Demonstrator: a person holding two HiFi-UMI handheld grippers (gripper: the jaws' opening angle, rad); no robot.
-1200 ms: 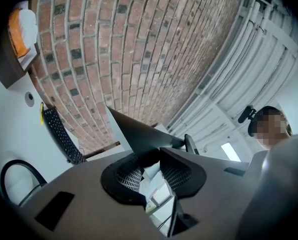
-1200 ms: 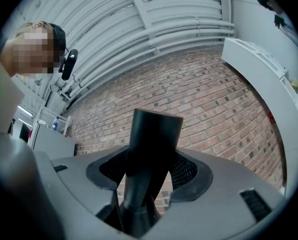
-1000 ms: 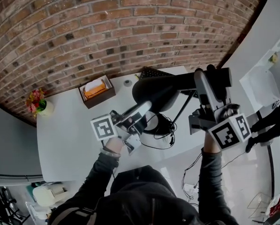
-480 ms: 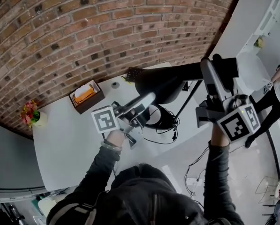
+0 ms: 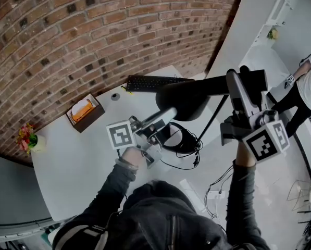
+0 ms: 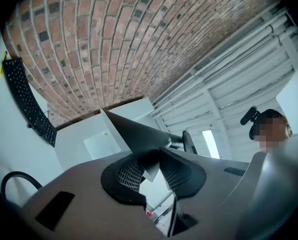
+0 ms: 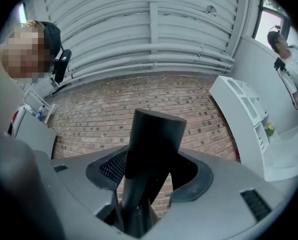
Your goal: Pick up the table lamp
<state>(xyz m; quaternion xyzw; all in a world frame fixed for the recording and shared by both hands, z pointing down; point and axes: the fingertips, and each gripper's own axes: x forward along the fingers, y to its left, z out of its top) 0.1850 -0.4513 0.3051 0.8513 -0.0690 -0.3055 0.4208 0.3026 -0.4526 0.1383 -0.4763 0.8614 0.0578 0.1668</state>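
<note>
At frame centre, lamp [image 5: 189, 99] held up over white table [image 5: 77, 155]. Left gripper [image 6: 148, 170] pinches its thin flat panel; right gripper [image 7: 148, 171] clamps its dark round post.

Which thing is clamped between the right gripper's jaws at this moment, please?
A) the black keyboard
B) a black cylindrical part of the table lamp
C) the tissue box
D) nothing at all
B: in the right gripper view, the right gripper has its pads closed on a black cylindrical part of the table lamp.
</note>
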